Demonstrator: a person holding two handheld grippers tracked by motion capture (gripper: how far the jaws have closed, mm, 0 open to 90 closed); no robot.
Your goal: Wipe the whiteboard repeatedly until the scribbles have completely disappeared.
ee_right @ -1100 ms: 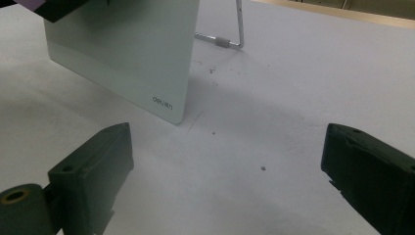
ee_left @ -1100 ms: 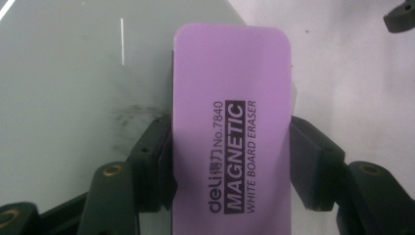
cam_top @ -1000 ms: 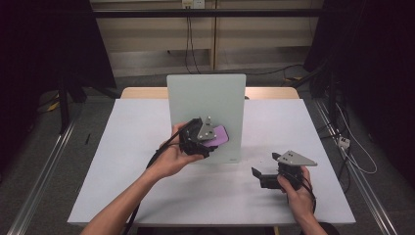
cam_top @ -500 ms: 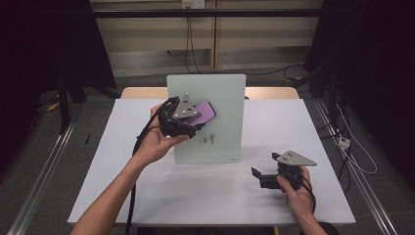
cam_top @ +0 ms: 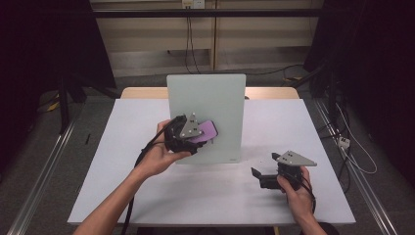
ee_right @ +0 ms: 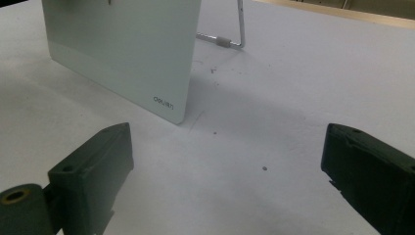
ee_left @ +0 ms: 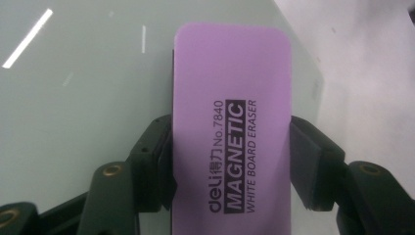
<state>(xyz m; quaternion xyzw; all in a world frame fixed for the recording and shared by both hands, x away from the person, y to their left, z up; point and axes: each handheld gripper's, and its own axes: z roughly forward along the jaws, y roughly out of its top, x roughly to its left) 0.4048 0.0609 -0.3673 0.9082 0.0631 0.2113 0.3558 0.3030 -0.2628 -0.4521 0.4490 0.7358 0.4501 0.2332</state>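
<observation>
At the near edge of the white table (cam_top: pixel 147 196), the person's right hand rests the right gripper (cam_top: pixel 258 175) on the tabletop, jaws spread wide with nothing between them, aimed toward the lower corner of the board. Farther in, the left gripper (cam_top: pixel 203 139) clamps a purple eraser (ee_left: pixel 232 122) by its long edges and holds it flat against the face of the upright glass whiteboard (cam_top: pixel 220 93), low and left of centre. The step in hand looks like wiping the board; the next move likely calls for keeping the eraser's underside pressed flush to the glass while sweeping across without tipping the board on its wire stand (ee_right: pixel 230 39). The eraser's back reads "deli No.7840 MAGNETIC WHITE BOARD ERASER", with two Chinese characters after the brand. The board's lower corner carries a small "deli" mark (ee_right: pixel 164 102) as well. Beyond the table, cables hang down a pale wall.
</observation>
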